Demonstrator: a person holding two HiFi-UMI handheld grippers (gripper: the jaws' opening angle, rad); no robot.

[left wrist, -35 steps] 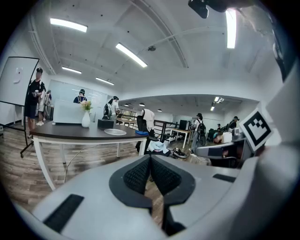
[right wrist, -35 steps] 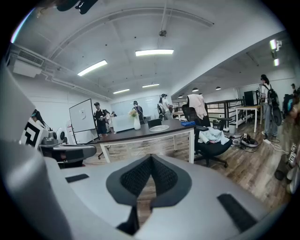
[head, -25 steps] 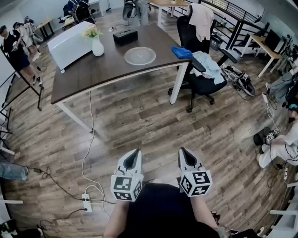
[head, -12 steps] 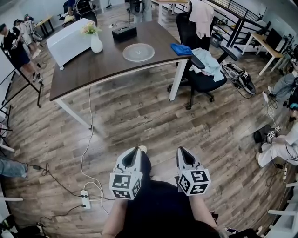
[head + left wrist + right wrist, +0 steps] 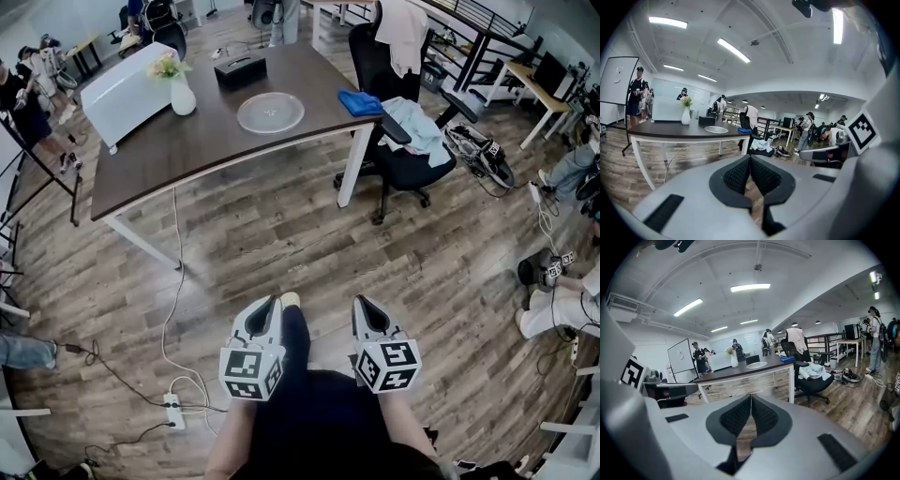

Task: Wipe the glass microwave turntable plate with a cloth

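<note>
The round glass turntable plate (image 5: pixel 270 112) lies on a dark brown table (image 5: pixel 169 155) far ahead of me. A folded blue cloth (image 5: pixel 361 103) sits at the table's right corner. Both grippers are held low, close to my body and well short of the table. My left gripper (image 5: pixel 272 306) and right gripper (image 5: pixel 362 303) are shut with nothing between the pads. The left gripper view shows the plate (image 5: pixel 716 130) and the cloth (image 5: pixel 744 131) beyond the closed left gripper (image 5: pixel 750 158). From the right gripper view, the plate (image 5: pixel 756 365) and cloth (image 5: pixel 787 359) lie past the closed right gripper (image 5: pixel 751 397).
A white vase with flowers (image 5: pixel 180 92) and a black box (image 5: pixel 240 68) also stand on the table. A black office chair (image 5: pixel 405 150) draped with clothes is at the table's right end. A power strip (image 5: pixel 173 409) and cable lie on the wood floor at left. People are at the room's edges.
I have stepped forward, so the table sits a little nearer and shifted left in the head view. A foot now shows between the grippers. Both grippers stay shut, side by side.
</note>
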